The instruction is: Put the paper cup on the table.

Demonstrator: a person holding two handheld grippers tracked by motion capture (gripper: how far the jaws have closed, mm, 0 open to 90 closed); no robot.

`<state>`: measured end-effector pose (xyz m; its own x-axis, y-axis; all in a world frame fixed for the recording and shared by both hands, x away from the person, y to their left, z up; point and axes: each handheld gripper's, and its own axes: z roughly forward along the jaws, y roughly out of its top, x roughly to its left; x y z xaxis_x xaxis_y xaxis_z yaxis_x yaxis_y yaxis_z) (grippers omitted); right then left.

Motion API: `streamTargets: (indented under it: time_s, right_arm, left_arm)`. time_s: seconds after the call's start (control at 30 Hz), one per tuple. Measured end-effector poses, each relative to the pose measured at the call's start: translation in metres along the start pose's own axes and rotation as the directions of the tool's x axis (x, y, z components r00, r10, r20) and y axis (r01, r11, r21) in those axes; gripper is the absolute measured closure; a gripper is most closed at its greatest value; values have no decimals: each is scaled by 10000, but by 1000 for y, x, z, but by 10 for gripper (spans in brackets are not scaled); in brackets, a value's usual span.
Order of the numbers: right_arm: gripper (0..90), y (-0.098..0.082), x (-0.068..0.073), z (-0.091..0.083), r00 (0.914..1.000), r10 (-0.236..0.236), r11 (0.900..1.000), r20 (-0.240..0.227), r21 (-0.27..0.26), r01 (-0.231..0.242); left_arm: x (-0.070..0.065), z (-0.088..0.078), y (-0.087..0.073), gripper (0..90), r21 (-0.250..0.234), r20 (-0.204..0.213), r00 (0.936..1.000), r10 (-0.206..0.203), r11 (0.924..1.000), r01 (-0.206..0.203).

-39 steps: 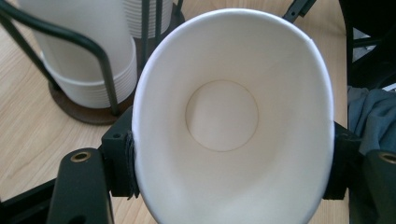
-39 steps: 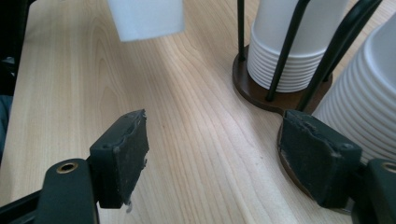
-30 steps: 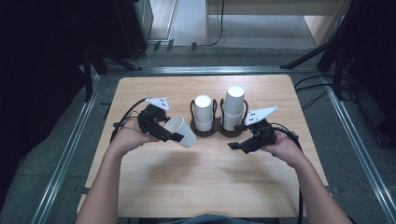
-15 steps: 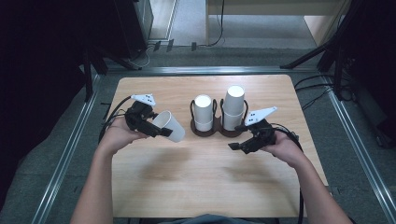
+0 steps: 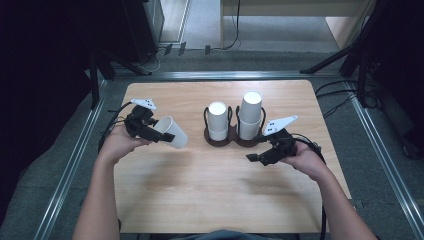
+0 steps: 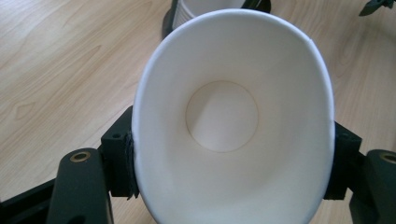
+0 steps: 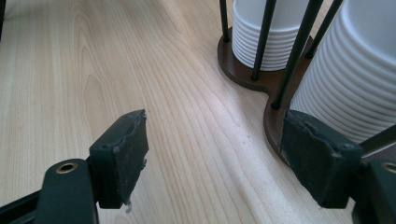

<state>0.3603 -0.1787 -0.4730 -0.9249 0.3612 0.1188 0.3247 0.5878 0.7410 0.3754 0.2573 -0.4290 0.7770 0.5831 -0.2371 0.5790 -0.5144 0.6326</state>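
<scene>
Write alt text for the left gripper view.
A white paper cup, empty and seen mouth-on, is squeezed slightly oval between the left gripper's two black jaws. Beneath lies the light wooden table; the dark base of a cup holder peeks in at the top edge.

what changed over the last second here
The left gripper, shut on the white cup throughout, carried it leftward, away from the cup holder. The right gripper, the holder and its two cup stacks stayed put.

The right gripper's [image 7: 212, 158] parted fingers [image 7: 121, 156] frame bare table [image 7: 93, 60] beside stacked cups [image 7: 355, 79].
</scene>
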Motion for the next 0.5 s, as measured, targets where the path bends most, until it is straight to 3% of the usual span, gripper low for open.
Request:
streamTargets:
  time_s: [0.5]
  right_arm:
    - [241,-6,-3,-2,9998,205,9998,-1,-16,-205]
  left_arm:
    - [24,-8,-12,270,-104,-583,9949,-819,9966,815]
